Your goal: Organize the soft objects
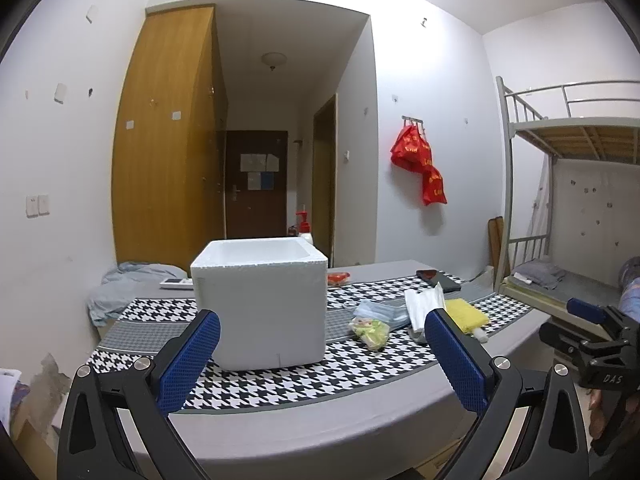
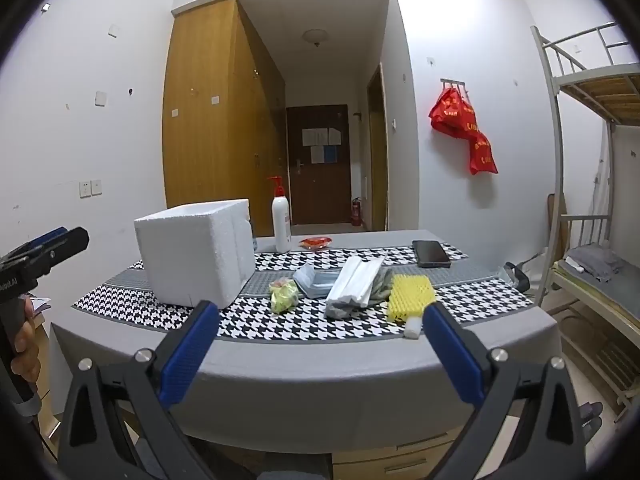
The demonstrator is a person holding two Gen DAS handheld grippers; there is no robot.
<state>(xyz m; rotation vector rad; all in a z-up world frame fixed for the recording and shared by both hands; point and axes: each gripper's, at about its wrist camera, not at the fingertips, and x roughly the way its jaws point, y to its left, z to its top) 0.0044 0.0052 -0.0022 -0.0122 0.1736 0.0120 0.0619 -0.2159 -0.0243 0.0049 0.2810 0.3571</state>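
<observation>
A white foam box [image 1: 260,304] stands open-topped on the houndstooth cloth [image 1: 320,372]; it also shows in the right wrist view [image 2: 196,256]. To its right lie a green-yellow packet [image 2: 283,295], a blue face-mask pack [image 2: 314,280], a white folded sleeve [image 2: 354,280] over a grey cloth [image 2: 382,282], and a yellow sponge brush [image 2: 410,296]. My left gripper [image 1: 320,340] is open and empty, in front of the box. My right gripper [image 2: 318,328] is open and empty, short of the table edge, facing the soft items.
A pump bottle [image 2: 281,220], a red snack packet [image 2: 316,242] and a black phone [image 2: 430,253] sit at the table's far side. A bunk bed [image 2: 592,200] stands at the right. A blue-grey cloth [image 1: 128,284] lies at the far left.
</observation>
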